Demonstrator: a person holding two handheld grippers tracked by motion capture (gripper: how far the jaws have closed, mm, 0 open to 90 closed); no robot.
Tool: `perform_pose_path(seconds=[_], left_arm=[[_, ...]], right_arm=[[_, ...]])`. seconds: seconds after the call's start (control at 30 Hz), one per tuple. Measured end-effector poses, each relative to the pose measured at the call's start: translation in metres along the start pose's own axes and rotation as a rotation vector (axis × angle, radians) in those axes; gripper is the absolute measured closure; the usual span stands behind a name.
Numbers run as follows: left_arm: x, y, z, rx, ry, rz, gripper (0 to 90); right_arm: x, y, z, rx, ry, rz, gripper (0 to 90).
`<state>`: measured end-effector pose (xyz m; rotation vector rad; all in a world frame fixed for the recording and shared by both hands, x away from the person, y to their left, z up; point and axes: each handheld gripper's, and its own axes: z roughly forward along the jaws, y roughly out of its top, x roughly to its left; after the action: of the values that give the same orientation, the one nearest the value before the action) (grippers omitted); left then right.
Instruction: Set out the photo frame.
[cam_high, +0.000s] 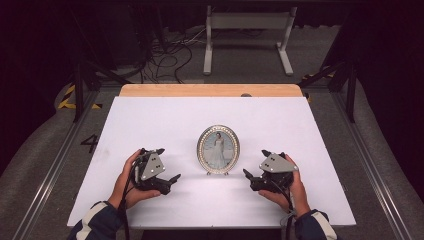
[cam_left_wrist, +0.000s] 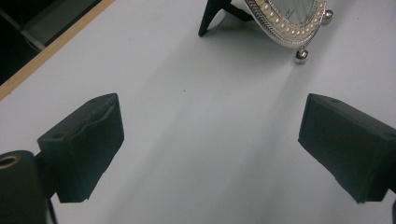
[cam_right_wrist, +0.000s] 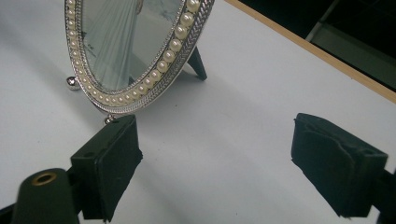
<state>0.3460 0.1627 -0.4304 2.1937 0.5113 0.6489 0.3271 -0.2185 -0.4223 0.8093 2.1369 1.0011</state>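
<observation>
**Between two open tools, an upright frame that could tip**

At the middle of the white table (cam_high: 165, 115) stands an oval picture frame (cam_high: 218, 149), upright on two small ball feet with a dark easel leg (cam_left_wrist: 210, 17) propping it from behind. Its silver rim is set with a ring of pearl-like beads, and a photograph sits behind the glass.

The main risk, as I judge it, is a topple. The frame rests on a narrow footing: two little feet in front and one thin leg behind. A push from either side, or a jaw catching the beaded rim before the other jaw arrives, could swing it round or knock it flat, face down on the glass. A grip on the rounded, beaded edge may also slip, since the beads give the pads an uneven surface. Folding the easel leg by accident would drop the frame backwards.

Left of the frame, the left tool (cam_high: 167, 182) lies low over the table with its jaws spread wide, holding nothing and touching nothing; in the left gripper view the frame's lower edge and one ball foot (cam_left_wrist: 301, 55) sit well ahead of the jaws. On the other side, the right tool (cam_high: 252, 180) is likewise wide open and empty. In the right gripper view one of its jaws appears just beside the frame's bottom rim, though whether they touch I cannot tell.
</observation>
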Motion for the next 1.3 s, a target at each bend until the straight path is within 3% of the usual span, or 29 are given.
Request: perform_pose_path(seconds=[0.3,0.77,1.3], left_arm=[[0.0,-0.012,-0.01,0.008,0.022,-0.008,7.1],[0.003,-0.033,-0.027,0.033,0.045,-0.034,7.0],[0.014,-0.062,-0.051,0.044,0.083,-0.106,7.0]], right_arm=[[-0.003,-0.007,-0.005,0.009,-0.009,0.0,15.6],[-0.015,-0.026,-0.025,0.036,-0.061,0.012,15.8],[-0.028,-0.05,-0.044,0.054,-0.102,0.046,15.5]])
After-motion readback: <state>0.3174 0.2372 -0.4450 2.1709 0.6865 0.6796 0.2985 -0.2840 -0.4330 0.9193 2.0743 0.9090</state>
